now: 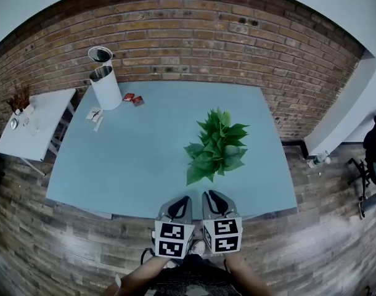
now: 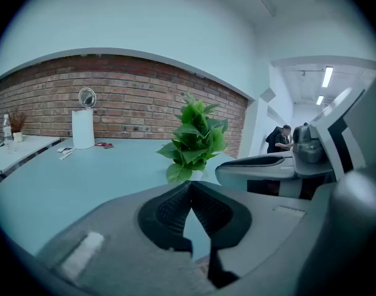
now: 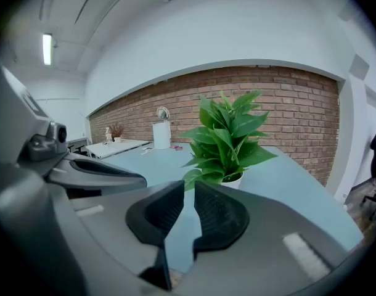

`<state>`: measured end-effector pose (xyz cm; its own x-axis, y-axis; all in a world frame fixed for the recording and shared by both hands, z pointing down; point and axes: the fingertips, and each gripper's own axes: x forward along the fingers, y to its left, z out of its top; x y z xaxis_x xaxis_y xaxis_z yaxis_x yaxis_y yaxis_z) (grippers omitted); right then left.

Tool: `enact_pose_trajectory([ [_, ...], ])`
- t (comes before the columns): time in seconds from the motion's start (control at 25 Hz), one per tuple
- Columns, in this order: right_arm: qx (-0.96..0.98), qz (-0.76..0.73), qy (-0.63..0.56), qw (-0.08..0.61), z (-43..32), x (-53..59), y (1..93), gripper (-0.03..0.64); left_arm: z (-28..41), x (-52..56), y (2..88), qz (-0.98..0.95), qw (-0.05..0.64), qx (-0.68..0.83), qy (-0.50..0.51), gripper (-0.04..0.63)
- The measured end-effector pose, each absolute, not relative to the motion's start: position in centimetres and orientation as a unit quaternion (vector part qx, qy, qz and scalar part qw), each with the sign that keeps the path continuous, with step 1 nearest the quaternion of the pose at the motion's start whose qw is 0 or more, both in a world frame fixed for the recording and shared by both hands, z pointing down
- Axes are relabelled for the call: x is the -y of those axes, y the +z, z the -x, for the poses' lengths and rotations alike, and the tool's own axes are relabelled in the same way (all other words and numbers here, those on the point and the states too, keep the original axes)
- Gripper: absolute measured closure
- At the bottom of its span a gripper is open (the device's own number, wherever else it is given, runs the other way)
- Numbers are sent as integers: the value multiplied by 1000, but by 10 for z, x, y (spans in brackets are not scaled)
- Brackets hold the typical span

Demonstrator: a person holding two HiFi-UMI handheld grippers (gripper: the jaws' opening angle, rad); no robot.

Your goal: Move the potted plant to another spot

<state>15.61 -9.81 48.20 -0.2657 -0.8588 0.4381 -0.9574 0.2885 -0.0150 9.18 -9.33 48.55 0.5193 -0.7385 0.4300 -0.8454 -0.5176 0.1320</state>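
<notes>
Left gripper (image 1: 184,200) (closed) and right gripper (image 1: 210,196) (barely parted) are hovering empty at bottom centre, likely staging a plant (image 1: 216,145) grab.

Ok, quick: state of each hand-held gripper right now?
Left hand-held gripper: closed, empty.
Right hand-held gripper: jaws slightly apart, empty.

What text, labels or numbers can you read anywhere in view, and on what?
No readable text in any view.
Marker cubes: black-and-white square patterns only, no words.
Red packets: print too small to read.
Cards: too small to read.
Bottle on the side table: label blurred.
</notes>
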Motion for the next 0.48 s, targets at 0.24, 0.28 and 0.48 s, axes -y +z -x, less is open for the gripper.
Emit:
enact_pose_trajectory([
  [0.24, 788, -576, 136, 167, -149, 82, 472, 599, -96, 82, 484, -862, 162, 451, 165, 595],
  [0.28, 789, -575, 135, 166, -148, 79, 470, 606, -96, 81, 483, -862, 162, 451, 164, 595],
  [0.48, 790, -574, 145, 159, -146, 69, 467, 612, -96, 73, 477, -865, 156, 449, 158, 595],
])
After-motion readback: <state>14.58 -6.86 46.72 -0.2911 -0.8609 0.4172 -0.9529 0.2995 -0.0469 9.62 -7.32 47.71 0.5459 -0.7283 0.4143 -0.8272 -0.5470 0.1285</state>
